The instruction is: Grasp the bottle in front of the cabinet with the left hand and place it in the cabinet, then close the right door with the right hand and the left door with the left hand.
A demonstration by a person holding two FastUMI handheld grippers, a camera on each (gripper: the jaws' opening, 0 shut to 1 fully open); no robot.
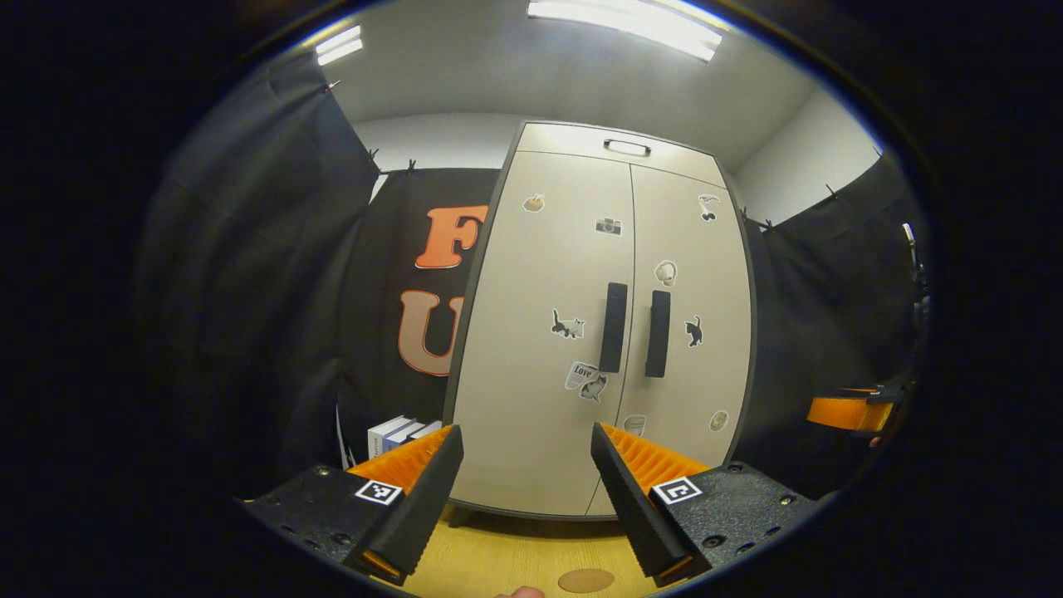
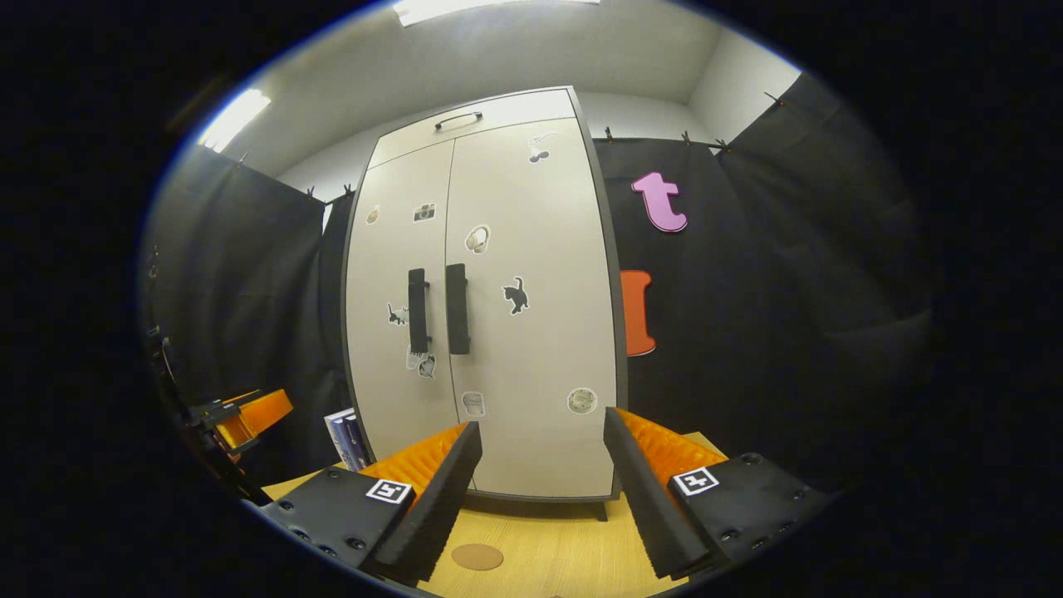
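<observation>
Both doors shut on the cabinet [image 1: 598,332], standing on the wooden counter [image 1: 515,556]; left door [image 1: 540,332] and right door [image 1: 689,324] meet flush, black handles side by side. Bottle nowhere to tell. Left claw [image 1: 527,498] released, gripping nothing, held back from the doors. Right claw [image 2: 540,498] likewise spread, empty.

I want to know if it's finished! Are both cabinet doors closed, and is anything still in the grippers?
It looks finished. On the cabinet, the left door and right door sit flush, handles side by side. No bottle stands on the table in front; it is presumably inside, though that is hidden. The left gripper and right gripper hold nothing, jaws open. Nothing seems left.
</observation>
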